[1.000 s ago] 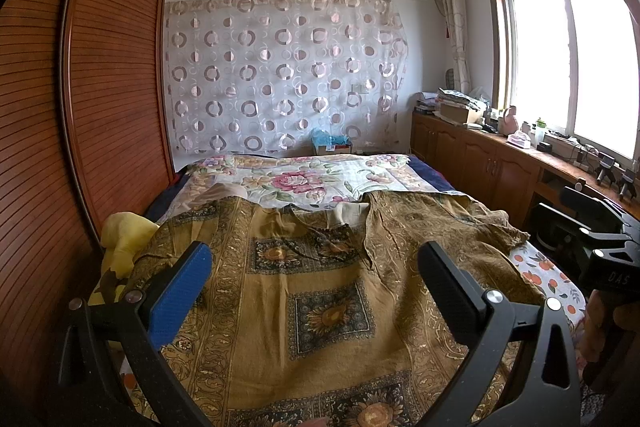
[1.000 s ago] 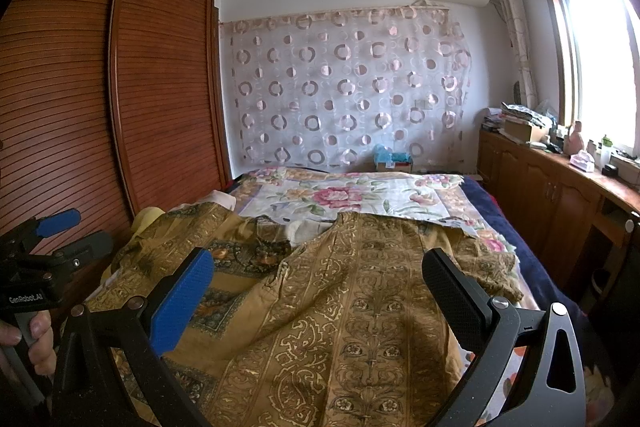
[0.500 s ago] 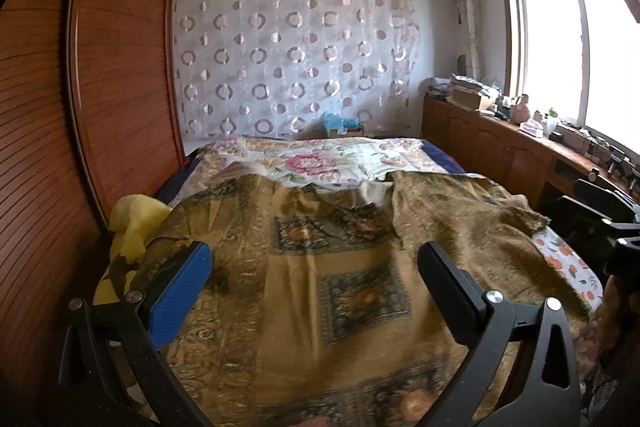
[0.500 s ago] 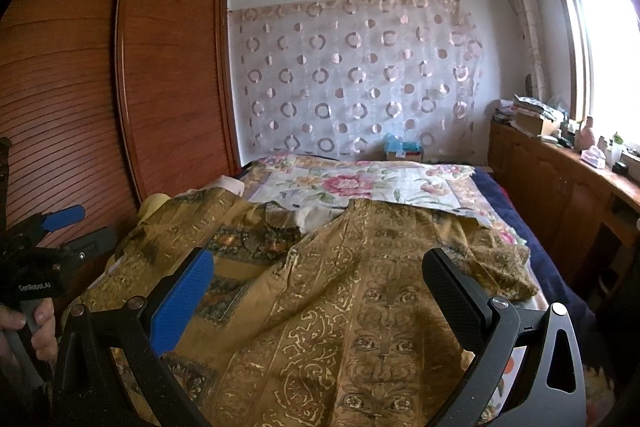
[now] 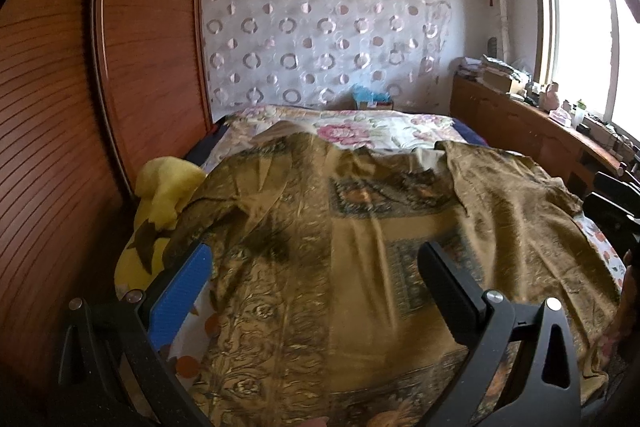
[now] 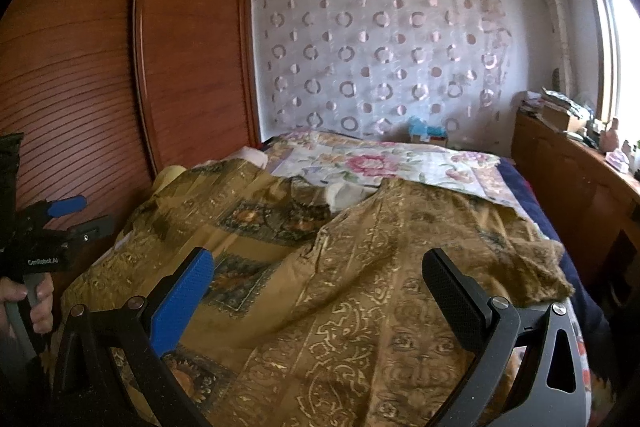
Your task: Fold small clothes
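Note:
A golden-brown patterned garment point(image 5: 360, 247) lies spread over the near half of the bed, its right panel point(image 6: 400, 287) folded across the middle. My left gripper point(image 5: 316, 267) hovers open over the garment's left part, nothing between its fingers. Over the right panel my right gripper point(image 6: 320, 275) also stands open and empty. In the right wrist view the left gripper point(image 6: 60, 223) shows at the far left edge, held by a hand point(image 6: 36, 299). The right gripper's black body point(image 5: 616, 203) shows at the right edge of the left wrist view.
A floral bedspread point(image 5: 360, 127) covers the bed's far half. A yellow cloth point(image 5: 164, 195) lies at the bed's left edge beside a wooden slatted wardrobe point(image 5: 60, 107). A wooden cabinet point(image 6: 580, 179) with clutter runs under the window on the right. A patterned curtain point(image 6: 380, 59) hangs behind.
Both grippers have dropped lower and closer to the garment and shifted left; the wardrobe fills more of each view. Both stay open and the garment has not moved.

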{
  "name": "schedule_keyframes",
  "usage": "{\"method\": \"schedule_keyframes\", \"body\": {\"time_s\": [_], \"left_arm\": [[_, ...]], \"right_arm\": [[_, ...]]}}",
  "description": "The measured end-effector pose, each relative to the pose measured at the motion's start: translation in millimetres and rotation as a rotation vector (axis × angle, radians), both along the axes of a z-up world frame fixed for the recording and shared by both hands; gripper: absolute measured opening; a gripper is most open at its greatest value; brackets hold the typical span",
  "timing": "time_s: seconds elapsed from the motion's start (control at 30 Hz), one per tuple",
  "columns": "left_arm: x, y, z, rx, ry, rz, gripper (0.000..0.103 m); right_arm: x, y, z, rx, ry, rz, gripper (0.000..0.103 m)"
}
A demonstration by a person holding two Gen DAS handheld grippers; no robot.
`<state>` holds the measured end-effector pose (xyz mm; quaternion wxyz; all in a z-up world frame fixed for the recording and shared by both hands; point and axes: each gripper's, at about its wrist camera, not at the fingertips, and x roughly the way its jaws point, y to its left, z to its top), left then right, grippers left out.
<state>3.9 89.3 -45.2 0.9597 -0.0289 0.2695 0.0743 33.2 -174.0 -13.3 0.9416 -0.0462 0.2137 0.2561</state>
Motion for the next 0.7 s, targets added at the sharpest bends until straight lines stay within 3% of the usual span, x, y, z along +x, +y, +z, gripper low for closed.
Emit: {"method": "schedule_keyframes", "body": {"time_s": [0.3, 0.53, 0.7], "left_arm": [[13.7, 26.6, -16.5, 0.018, 0.073, -0.022, 0.103], [24.9, 69.7, -20.8, -0.025, 0.087, 0.014, 0.103], [43.5, 97.2, -30.5, -0.071, 0.133, 0.033, 0.088]], "right_arm": [[32.9, 16.8, -1.7, -0.025, 0.048, 0.076, 0.103], [59.8, 24.3, -0.5, -0.068, 0.081, 0.122, 0.103], [77.3, 34.3, -3.2, -0.096, 0.102, 0.147, 0.103]]}}
